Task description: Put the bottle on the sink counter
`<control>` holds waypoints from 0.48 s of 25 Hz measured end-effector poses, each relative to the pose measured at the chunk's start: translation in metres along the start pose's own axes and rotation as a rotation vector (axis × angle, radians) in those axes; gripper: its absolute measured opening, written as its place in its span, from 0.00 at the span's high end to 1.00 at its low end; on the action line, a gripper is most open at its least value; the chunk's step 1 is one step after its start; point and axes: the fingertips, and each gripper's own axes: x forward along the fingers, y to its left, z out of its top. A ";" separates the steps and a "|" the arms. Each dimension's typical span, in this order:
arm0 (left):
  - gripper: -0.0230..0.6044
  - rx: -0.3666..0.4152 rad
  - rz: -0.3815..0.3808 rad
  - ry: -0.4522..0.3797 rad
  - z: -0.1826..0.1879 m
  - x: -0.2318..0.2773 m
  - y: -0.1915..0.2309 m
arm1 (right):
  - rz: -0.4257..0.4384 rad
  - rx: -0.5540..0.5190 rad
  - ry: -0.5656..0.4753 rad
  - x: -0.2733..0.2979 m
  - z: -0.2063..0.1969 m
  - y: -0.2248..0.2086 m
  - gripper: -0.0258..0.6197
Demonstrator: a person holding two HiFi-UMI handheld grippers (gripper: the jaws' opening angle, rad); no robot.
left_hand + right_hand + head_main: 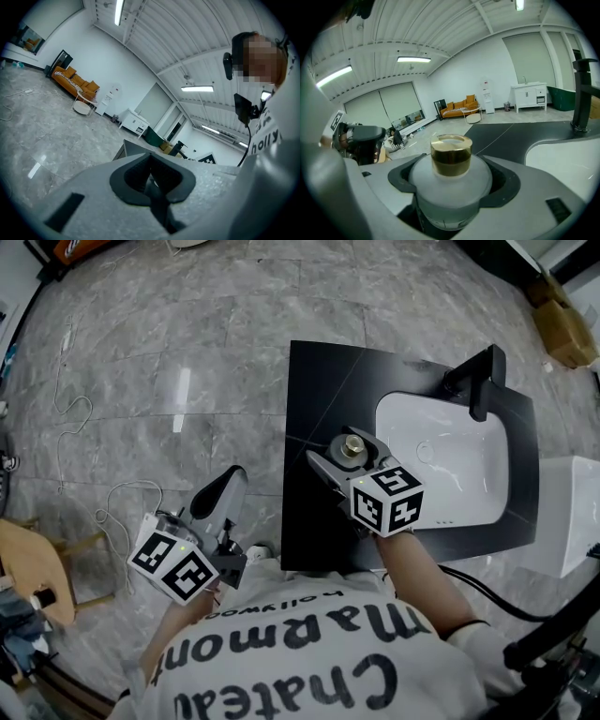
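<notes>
Right gripper view: my right gripper (452, 190) pinches a frosted glass bottle with a gold cap (451, 157) around its shoulder, with the bottle upright. Head view: the bottle is over the black sink counter (309, 409), just left of the white basin (469, 474). I cannot tell whether it touches the counter. My left gripper (152, 180) has its jaws pressed together on nothing, over the grey stone floor (187, 381) left of the counter.
</notes>
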 end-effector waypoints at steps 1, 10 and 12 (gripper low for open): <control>0.94 0.003 0.001 -0.002 0.001 -0.002 0.001 | -0.004 -0.006 0.006 0.000 -0.002 0.000 0.43; 0.94 0.003 -0.008 -0.022 0.013 -0.021 0.002 | -0.026 0.005 0.022 -0.001 -0.006 0.004 0.43; 0.94 0.007 -0.007 -0.015 0.013 -0.025 0.001 | -0.038 -0.014 0.028 -0.002 -0.007 0.006 0.43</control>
